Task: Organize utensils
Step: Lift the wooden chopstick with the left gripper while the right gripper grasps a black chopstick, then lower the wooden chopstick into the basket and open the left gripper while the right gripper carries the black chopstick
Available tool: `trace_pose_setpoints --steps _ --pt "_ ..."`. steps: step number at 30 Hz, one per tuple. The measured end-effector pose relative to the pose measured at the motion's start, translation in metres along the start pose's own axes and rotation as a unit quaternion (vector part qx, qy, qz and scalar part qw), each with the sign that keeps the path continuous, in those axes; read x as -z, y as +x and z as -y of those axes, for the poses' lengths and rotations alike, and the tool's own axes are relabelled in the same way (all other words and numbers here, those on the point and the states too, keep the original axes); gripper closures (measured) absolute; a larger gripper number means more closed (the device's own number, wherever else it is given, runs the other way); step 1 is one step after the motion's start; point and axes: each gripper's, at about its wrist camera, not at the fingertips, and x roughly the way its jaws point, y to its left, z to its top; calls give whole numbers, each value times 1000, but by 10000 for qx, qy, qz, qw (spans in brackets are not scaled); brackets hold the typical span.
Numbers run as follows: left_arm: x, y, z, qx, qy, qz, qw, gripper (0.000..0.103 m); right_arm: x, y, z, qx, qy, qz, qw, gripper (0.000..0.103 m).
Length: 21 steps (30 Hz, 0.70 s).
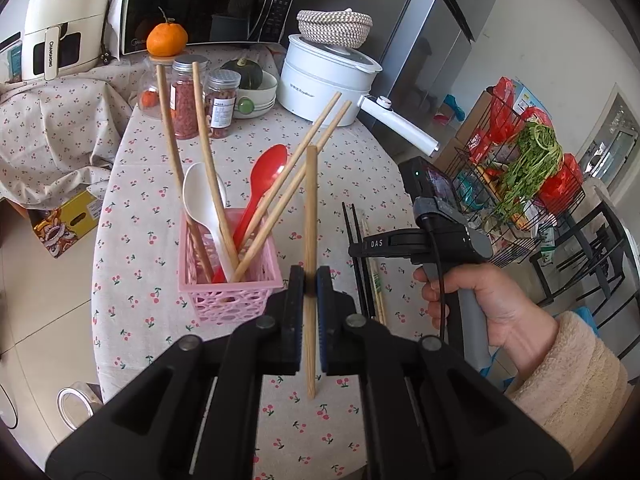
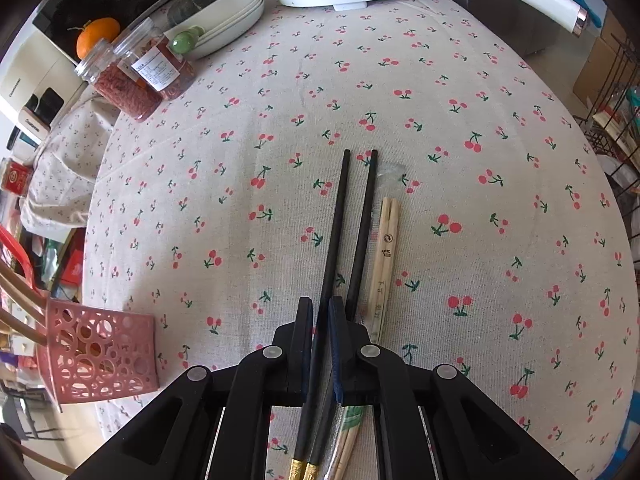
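Note:
My left gripper [image 1: 310, 280] is shut on a wooden chopstick [image 1: 310, 216] held upright just right of the pink basket [image 1: 236, 300]. The basket holds several wooden chopsticks, a white spoon [image 1: 202, 200] and a red spoon [image 1: 264, 176]. My right gripper [image 2: 321, 308] is shut on a black chopstick [image 2: 336, 232] low over the table. A second black chopstick [image 2: 365, 224] and a wrapped pair of wooden chopsticks [image 2: 385, 256] lie beside it. The right gripper also shows in the left wrist view [image 1: 356, 250]. The pink basket shows at the left of the right wrist view [image 2: 100, 356].
At the back of the cherry-print tablecloth [image 2: 480, 160] stand two jars [image 1: 200, 96], a bowl with a squash [image 1: 256, 88], a white electric pot [image 1: 324, 80], a microwave [image 1: 208, 0] and an orange [image 1: 167, 38]. A wire rack with greens [image 1: 528, 168] stands to the right.

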Motion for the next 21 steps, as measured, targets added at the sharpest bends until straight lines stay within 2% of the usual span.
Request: trace_pose_setpoints --steps 5,9,10,13,15,18,21 --pt "-1 1 -1 -40 -12 6 10000 96 2 3 -16 456 -523 195 9974 94" --pt "-1 -2 -3 -63 -14 44 10000 96 9 5 -33 934 -1155 385 9882 93" --pt "-2 -4 -3 -68 -14 82 9999 96 10 4 -31 888 -1161 417 9884 94" --pt "-6 -16 -4 -91 -38 311 9995 96 11 -5 -23 285 -947 488 9939 96" --pt "-10 -28 -4 -52 -65 530 9986 96 14 -23 -24 -14 -895 718 9934 96" --pt "-17 -48 -3 -37 -66 947 9955 96 22 -59 -24 -537 -916 1140 9878 97" --pt "-24 -68 -5 3 -143 1400 9900 96 32 -91 -28 -815 -989 1567 9793 97"
